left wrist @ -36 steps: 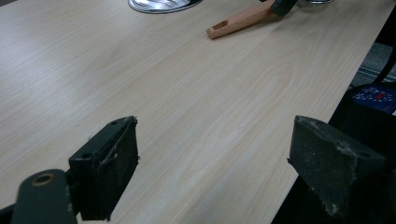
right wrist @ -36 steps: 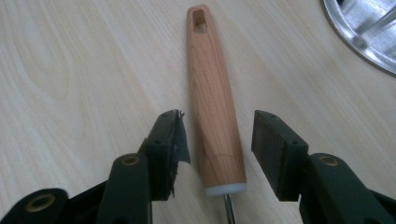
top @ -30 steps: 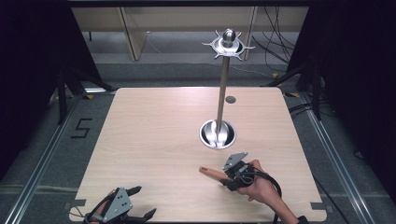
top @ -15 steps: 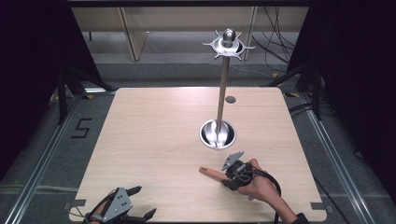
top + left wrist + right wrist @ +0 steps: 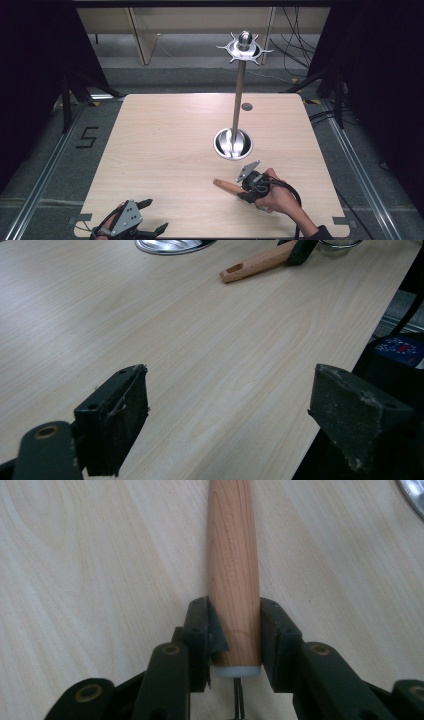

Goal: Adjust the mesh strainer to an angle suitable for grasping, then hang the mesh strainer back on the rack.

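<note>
From the high view, the right gripper point(image 5: 246, 188) lies on the desk point(image 5: 165, 150), its jaws having just closed on a wooden handle point(image 5: 227, 186) that pokes out ahead of them.

Left gripper view: the left gripper point(image 5: 240, 425) jaws stand released.

Right gripper view: the handle point(image 5: 234, 575) is round and pale reddish (white collar behind), clamped between both pads.
</note>
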A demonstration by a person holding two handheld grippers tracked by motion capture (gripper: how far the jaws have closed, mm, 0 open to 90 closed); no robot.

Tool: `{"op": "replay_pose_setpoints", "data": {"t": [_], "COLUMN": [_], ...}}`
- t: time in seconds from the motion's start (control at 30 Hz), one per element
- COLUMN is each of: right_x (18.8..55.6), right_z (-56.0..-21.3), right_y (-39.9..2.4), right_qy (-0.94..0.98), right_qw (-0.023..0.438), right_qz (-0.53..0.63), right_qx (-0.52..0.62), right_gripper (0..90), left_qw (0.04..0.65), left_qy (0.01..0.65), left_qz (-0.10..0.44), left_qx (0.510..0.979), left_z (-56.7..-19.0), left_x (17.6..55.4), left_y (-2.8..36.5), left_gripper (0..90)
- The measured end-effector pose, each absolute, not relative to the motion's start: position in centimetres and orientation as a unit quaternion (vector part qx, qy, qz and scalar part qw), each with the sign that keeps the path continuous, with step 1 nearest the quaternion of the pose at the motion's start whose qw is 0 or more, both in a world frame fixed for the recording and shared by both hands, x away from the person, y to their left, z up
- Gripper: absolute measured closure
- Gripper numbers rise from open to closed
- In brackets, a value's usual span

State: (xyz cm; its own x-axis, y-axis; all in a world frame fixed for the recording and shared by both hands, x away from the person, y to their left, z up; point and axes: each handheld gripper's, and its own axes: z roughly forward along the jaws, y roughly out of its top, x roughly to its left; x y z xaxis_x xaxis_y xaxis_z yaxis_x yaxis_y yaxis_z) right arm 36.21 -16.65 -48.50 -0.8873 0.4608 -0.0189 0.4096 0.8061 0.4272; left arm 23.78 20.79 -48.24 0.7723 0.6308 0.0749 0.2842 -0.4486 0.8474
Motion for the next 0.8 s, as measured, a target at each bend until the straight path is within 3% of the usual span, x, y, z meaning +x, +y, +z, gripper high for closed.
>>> {"op": "replay_pose_setpoints", "data": {"t": [0.8], "right_x": [36.6], "right_z": [-46.1], "right_y": [-19.4], "right_qy": [0.904], "right_qw": [0.085], "right_qz": [0.317], "right_qx": [0.274], "right_gripper": [69.6], "left_qw": [0.453], "left_qy": [0.281], "left_qz": [0.194], "left_qx": [0.824], "left_z": [-48.1], "left_x": [23.6], "left_y": [20.7], "left_gripper": [15.1]}}
